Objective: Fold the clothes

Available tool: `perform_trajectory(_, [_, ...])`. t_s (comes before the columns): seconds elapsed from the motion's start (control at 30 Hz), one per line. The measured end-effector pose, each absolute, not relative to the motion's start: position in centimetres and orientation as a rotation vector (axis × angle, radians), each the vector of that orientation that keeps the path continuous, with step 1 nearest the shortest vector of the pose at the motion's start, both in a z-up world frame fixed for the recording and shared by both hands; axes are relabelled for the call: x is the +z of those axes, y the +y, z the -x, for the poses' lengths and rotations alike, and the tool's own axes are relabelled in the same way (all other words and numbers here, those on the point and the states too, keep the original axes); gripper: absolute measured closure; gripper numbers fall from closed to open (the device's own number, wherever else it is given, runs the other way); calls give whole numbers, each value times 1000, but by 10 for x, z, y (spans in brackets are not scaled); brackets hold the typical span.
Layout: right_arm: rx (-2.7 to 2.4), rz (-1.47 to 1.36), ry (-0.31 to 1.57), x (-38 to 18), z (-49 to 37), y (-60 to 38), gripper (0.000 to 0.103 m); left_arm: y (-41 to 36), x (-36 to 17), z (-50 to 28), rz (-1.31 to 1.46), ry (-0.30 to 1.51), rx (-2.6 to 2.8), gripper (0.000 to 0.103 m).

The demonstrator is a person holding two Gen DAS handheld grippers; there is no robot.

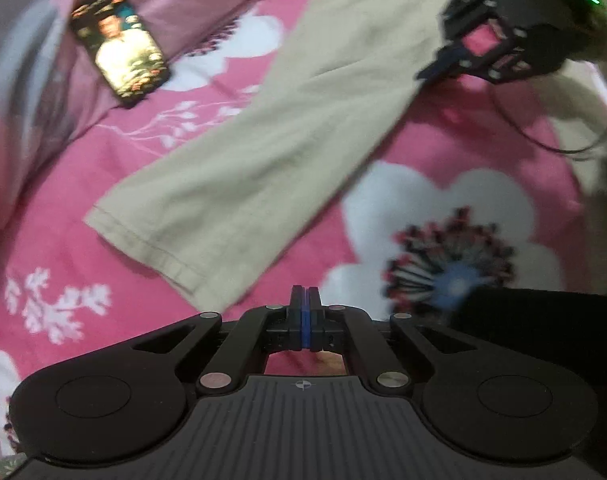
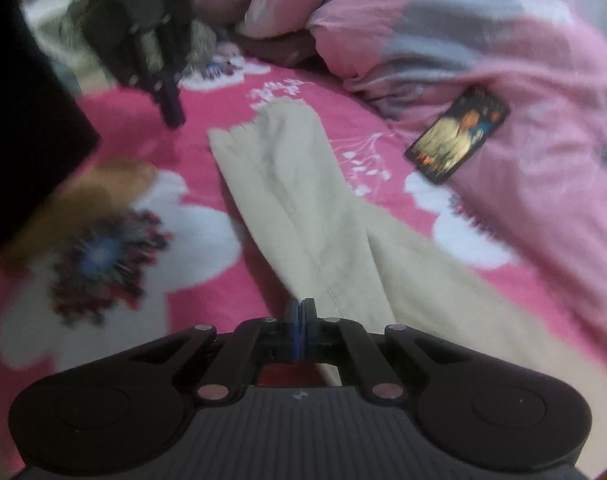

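Observation:
Beige trousers (image 1: 263, 152) lie flat on a pink flowered bedsheet (image 1: 55, 216), one leg running diagonally with its hem toward me. My left gripper (image 1: 305, 304) is shut with nothing in it, just short of that hem. My right gripper (image 1: 427, 72) shows at the upper right, shut, over the far edge of the fabric. In the right wrist view the trousers (image 2: 303, 200) stretch away from my right gripper (image 2: 301, 312), whose blue pads are pressed together with no cloth seen between them. My left gripper (image 2: 171, 114) hangs over the sheet beyond the hem.
A lit phone (image 1: 119, 44) (image 2: 459, 136) rests on a rumpled pink and grey blanket (image 2: 503, 60) beside the trousers. A black sleeve (image 2: 31, 128) and a hand (image 2: 103, 188) sit at the left of the right wrist view. A thin cable (image 1: 559, 148) trails from the right gripper.

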State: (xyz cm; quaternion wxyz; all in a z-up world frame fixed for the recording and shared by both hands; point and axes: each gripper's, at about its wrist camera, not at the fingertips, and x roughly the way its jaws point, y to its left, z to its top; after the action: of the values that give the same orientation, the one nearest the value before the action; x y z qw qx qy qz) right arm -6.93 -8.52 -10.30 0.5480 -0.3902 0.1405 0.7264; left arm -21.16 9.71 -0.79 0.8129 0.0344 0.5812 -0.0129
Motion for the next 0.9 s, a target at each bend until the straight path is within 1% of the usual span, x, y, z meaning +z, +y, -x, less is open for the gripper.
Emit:
perform_trajectory(0.13, [1758,849,428,-94,58,-86,103,93,-25,202,-145,1207,58,101])
perform_trajectory(0.2, [1775,810,476,-89,52,-86,103,90,-35,199,-200,1195,86,96])
perform_trajectory(0.23, [1769,813,473,-90,52,-84,103,88,-39,198,-232,1197,90,86])
perform_trajectory(0.27, [1762,818,468,-91,52,-82,103,86,-44,198,-264,1198,95,78])
perform_trajectory(0.3, [1758,811,469,-90,51,-82,103,84,-48,197,-295,1199,99,75])
perform_trajectory(0.33, [1754,803,472,-89,50,-81,103,82,-53,197,-327,1200,104,74])
perform_trajectory(0.57, [1734,765,476,-85,43,-79,103,67,-84,192,-545,1201,135,71])
perform_trajectory(0.7, [1732,762,470,-85,43,-79,103,76,-74,191,-492,1168,189,73])
perform_trajectory(0.73, [1731,761,468,-85,43,-79,103,78,-72,191,-491,1158,201,78])
perform_trajectory(0.77, [1731,758,468,-85,42,-80,103,80,-70,191,-489,1150,212,85])
perform_trajectory(0.8, [1730,755,467,-85,42,-80,103,80,-70,190,-480,1160,203,90])
perform_trajectory(0.83, [1730,753,467,-85,42,-80,103,80,-70,190,-471,1169,194,99])
perform_trajectory(0.87, [1731,751,467,-85,41,-80,103,80,-69,189,-462,1180,182,101])
perform_trajectory(0.9, [1734,750,466,-85,41,-80,103,78,-67,191,-453,1198,139,102])
